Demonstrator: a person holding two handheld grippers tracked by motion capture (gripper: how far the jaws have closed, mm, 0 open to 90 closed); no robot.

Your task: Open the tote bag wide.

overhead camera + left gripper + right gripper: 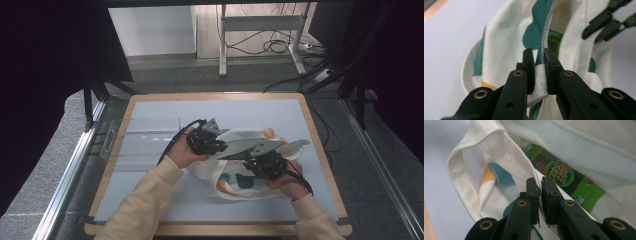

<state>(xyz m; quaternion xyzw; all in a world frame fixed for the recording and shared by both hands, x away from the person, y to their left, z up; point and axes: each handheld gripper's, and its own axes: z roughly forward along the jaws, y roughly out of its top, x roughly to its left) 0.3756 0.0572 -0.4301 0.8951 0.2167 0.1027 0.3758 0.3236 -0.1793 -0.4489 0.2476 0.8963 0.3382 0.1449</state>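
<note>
Pale blue worktop [150,195] with a light wood rim, flat and matte. At its left edge, a clear plastic tray [142,137], rectangular, glossy, well apart from the right gripper.

Near the middle of the worktop, lying crumpled: cream cotton tote bag [240,172], woven canvas with a visible weave, printed with teal and orange blobs, hems stitched, mouth held open between the two grippers. Teal-edged rim of the bag [544,32] running up from the left fingers; looped cream handle [456,170] sagging at the side in the right gripper view.

Inside the bag mouth: flat green snack packet [564,180], glossy foil, dark green body with lime borders, a round green emblem carrying white Korean lettering too small to read, and a small red mark beside it.

Left gripper [539,72], black, hard plastic with brass rivets: fingers pressed together, pinching a fold of the bag's hem. Right gripper [540,195], same build: fingers nearly together, clamped on the thin cloth edge of the bag's opening, just beside the packet.
</note>
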